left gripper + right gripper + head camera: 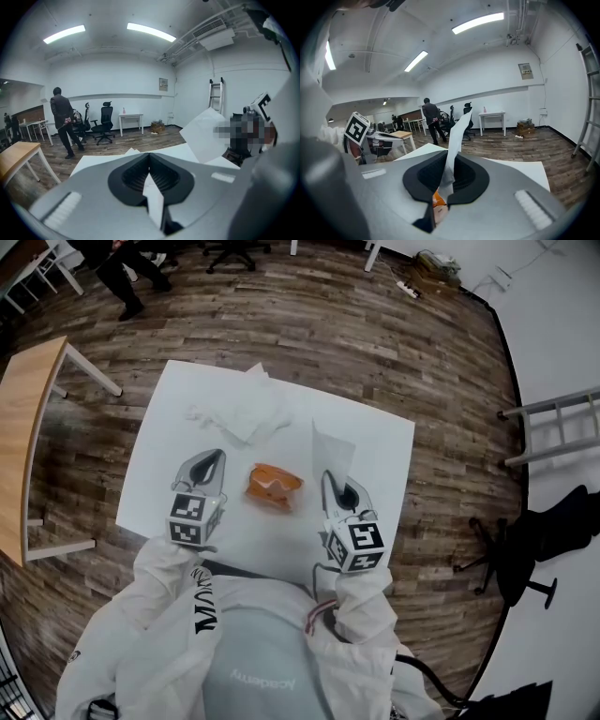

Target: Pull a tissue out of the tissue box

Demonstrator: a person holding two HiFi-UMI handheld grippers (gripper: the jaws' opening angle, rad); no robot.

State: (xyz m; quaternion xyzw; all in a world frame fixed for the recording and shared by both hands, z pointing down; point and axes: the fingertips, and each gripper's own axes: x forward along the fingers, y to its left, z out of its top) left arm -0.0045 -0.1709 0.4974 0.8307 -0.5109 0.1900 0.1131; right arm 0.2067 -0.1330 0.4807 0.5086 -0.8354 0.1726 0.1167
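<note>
An orange tissue pack (274, 486) lies on the white table (375, 442) between my two grippers. The right gripper (336, 482) is shut on a white tissue (332, 448) that stands up from its tips, just right of the pack. In the right gripper view the tissue (457, 133) runs up between the closed pads, and the pack (438, 200) shows below the jaws. The left gripper (212, 461) hovers left of the pack, shut with nothing in it. In its own view the pads (136, 176) meet at the tip, and the held tissue (206, 129) rises at the right.
A loose heap of crumpled tissues (239, 413) lies at the table's far side. A wooden table (23, 427) stands to the left. A person (122, 268) and office chairs are at the back, with a ladder (553, 423) and a black chair (530, 545) to the right.
</note>
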